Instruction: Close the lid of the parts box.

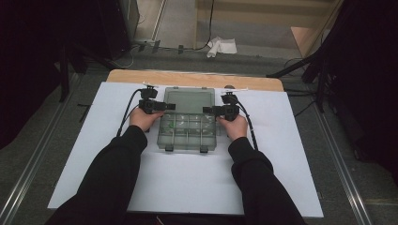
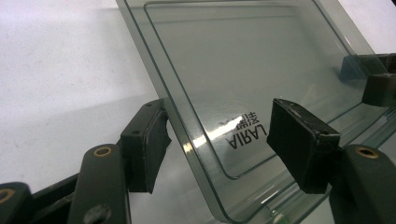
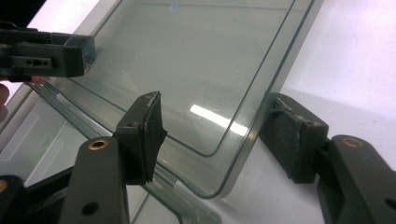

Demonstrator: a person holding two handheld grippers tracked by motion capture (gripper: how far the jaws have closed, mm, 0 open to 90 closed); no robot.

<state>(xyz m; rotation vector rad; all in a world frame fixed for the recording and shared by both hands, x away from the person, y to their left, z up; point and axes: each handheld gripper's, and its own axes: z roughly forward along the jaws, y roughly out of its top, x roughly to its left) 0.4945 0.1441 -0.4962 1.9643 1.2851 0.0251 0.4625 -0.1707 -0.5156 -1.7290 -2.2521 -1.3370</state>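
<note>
Lid (image 1: 190, 101) of the clear organizer box (image 1: 187, 133), lying mid-surface (image 1: 291, 154), is straddled at its side edges by the left hand-held gripper (image 1: 170, 106) and right hand-held gripper (image 1: 206, 109), both released, so it should be swung evenly, both edges moved together.

The worktop (image 1: 187, 78) is a light wooden board covered by a white sheet (image 1: 197, 183). It stands on a grey floor (image 1: 61, 140). Metal rails (image 1: 28, 173) run along the floor on both sides. Dark curtains (image 1: 37, 47) close off the left and right sides. Beyond the far edge, cables (image 1: 209, 28) and a crumpled white cloth (image 1: 221, 47) lie on the floor near a pale wooden panel (image 1: 309, 40). Lighting is dim.
</note>
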